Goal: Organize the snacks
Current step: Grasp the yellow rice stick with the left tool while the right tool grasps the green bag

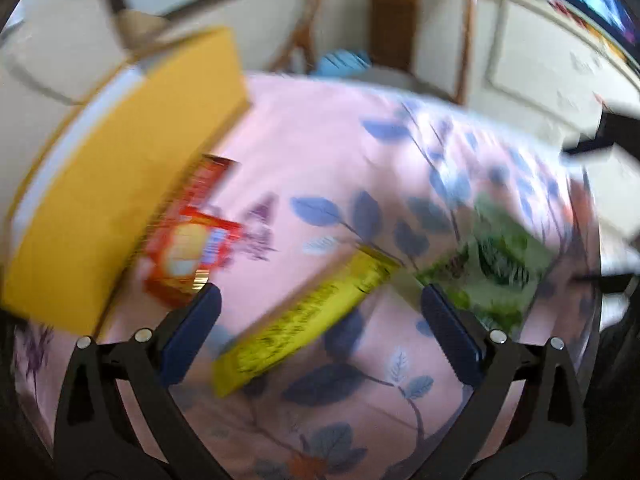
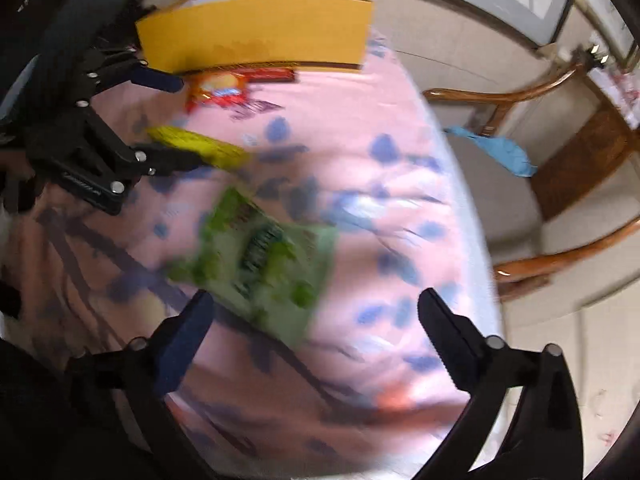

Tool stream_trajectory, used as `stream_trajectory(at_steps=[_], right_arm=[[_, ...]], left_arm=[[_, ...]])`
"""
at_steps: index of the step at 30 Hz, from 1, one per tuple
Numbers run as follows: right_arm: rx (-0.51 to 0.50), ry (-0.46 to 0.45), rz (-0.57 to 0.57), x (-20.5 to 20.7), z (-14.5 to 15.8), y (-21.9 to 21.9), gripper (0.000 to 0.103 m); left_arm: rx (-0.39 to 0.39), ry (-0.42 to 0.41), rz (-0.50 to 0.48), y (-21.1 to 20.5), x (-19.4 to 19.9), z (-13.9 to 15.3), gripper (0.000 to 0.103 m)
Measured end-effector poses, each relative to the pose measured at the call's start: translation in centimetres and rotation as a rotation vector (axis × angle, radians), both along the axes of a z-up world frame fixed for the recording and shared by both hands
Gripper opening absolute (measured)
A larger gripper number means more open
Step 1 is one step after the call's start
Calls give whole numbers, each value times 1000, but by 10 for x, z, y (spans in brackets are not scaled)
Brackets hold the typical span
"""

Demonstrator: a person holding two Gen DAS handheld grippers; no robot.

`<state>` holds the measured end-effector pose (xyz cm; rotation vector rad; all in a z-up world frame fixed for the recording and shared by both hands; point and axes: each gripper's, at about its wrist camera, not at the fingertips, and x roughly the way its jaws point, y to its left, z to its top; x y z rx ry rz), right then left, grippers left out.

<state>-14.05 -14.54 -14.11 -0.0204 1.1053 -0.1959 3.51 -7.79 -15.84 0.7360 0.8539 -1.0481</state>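
On the pink flowered surface (image 2: 360, 120) three snacks lie loose: a red packet (image 1: 188, 240) just beside the wall of a yellow box (image 2: 256, 24), a long yellow bar (image 1: 304, 316) near the middle, and a green bag (image 2: 264, 256) further toward the near edge. The box stands at the far end of the surface; its inside is not visible, so I cannot tell whether anything is already in it. Judging from this, most or all of the sorting is still ahead, since none of the three is in the box.

The left claw (image 1: 320, 312) hangs above the yellow bar with its jaws apart and nothing between the pads, so the bar looks like its likely first pick. The right claw (image 2: 316, 316) is spread wide over the green bag's lower corner, also gripping nothing. Both views are blurred, so the print on the packets cannot be read. A wooden chair (image 2: 520, 96) with a blue cloth (image 2: 496, 152) stands off the surface edge.
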Motion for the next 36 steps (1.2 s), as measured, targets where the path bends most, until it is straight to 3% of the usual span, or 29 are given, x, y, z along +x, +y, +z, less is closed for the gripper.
stream_trajectory(at_steps=[4,5,6,8,10,11,12,14,15,17,19,22,24,27,30,33,34,36], right_arm=[[29,49,-113,-34,1,-13,102],[41,51,-139,-41,0,-15,102],[50,58,-174,-48,-1,-18,102],[57,90,-232,-55,-8,-21,102],[79,89,-222,-53,-11,-19,102],[76,86,-209,-48,-12,-15,102],[51,79,-172,-42,-9,-9,102],[14,49,-77,-33,-2,1,102],[9,25,24,-26,4,9,102],[-16,7,220,-16,9,24,102],[-58,12,487,-8,13,41,102],[-120,84,766,7,7,55,102],[-98,133,867,23,1,55,102],[-37,169,960,49,-10,49,102],[-54,226,1119,60,-34,49,102],[-70,276,1210,69,-60,40,102],[-17,261,1200,75,-60,33,102],[-15,252,1175,78,-60,30,101]], left_arm=[[71,-37,-116,-3,-15,-28,101],[26,-61,-108,3,-18,-29,101],[2,-83,-66,9,-18,-31,99],[-46,-36,85,19,-14,-30,92],[-64,-71,226,26,-16,-29,79],[-55,-97,282,26,-17,-28,65],[-35,-120,330,25,-19,-27,53],[12,-108,365,24,-20,-24,43],[29,-98,368,26,-21,-22,39],[15,-61,394,30,-23,-19,37],[-8,-34,447,41,-21,-18,36],[-32,6,531,48,-21,-16,36],[-83,50,674,53,-17,-16,36],[-146,76,811,62,-18,-16,35],[-96,-19,837,47,-26,-21,35],[-122,70,963,52,-18,-18,35],[-132,87,1005,52,-14,-17,33],[-84,56,1045,45,-11,-19,32]])
